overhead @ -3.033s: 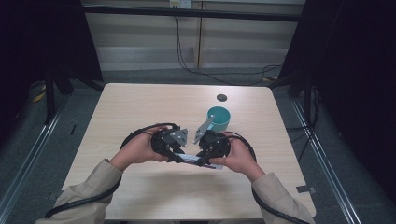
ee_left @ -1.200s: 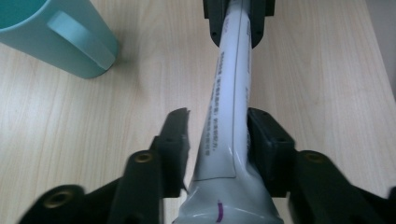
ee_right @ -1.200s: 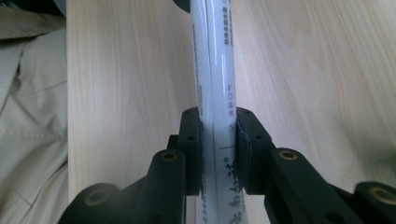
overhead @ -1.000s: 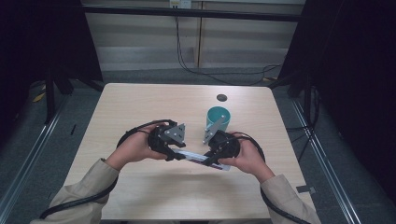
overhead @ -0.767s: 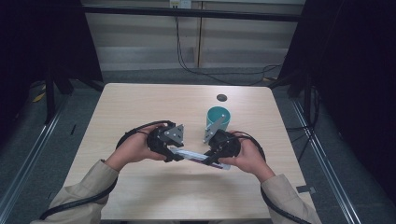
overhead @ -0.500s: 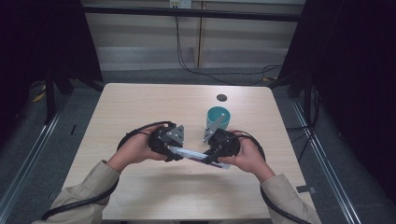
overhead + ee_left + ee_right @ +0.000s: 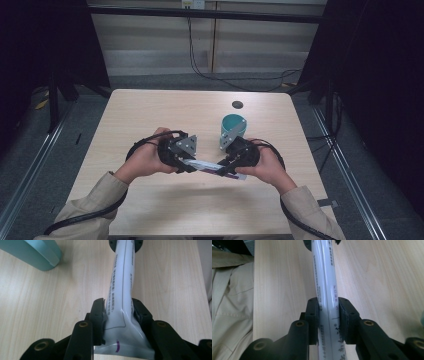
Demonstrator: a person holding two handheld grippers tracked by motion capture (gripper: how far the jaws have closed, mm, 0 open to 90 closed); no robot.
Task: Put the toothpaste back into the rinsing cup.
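High view shows one teal cup [image 7: 234,126] and one dark disc [image 7: 237,104] on the tabletop [image 7: 150,110], with bare wood toward the left edge. Both gripper views show one white tube [image 7: 122,285]: left gripper [image 7: 120,312] has just been closing on it, right gripper [image 7: 329,315] clamps it too.

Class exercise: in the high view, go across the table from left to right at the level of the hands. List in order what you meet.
Person's left hand → left gripper → white tube held between the two grippers → right gripper → person's right hand.
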